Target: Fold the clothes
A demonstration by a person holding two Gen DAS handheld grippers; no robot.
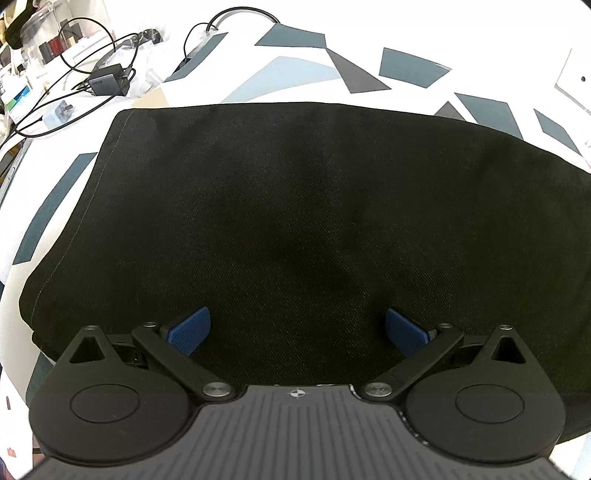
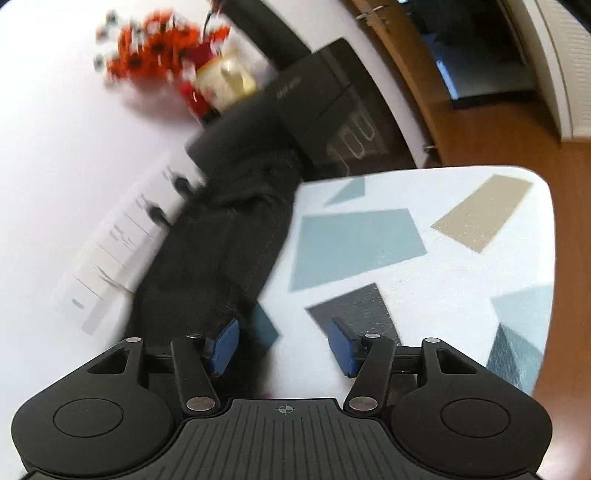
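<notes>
Below, the left gripper (image 1: 297, 332) held its fingers spread over the black garment (image 1: 295, 206), pinching nothing. The right gripper (image 2: 282, 345) had fingers parted and empty above the patterned cloth (image 2: 443, 266), dark clothing (image 2: 221, 251) ahead-left.

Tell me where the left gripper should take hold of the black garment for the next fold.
Probably the stitched side edge of the black garment, near its far corner. It lies flat on the patterned table, so slide one finger under that edge from the table's bare side; the left gripper hangs open over the middle, where nothing is pinchable.
</notes>
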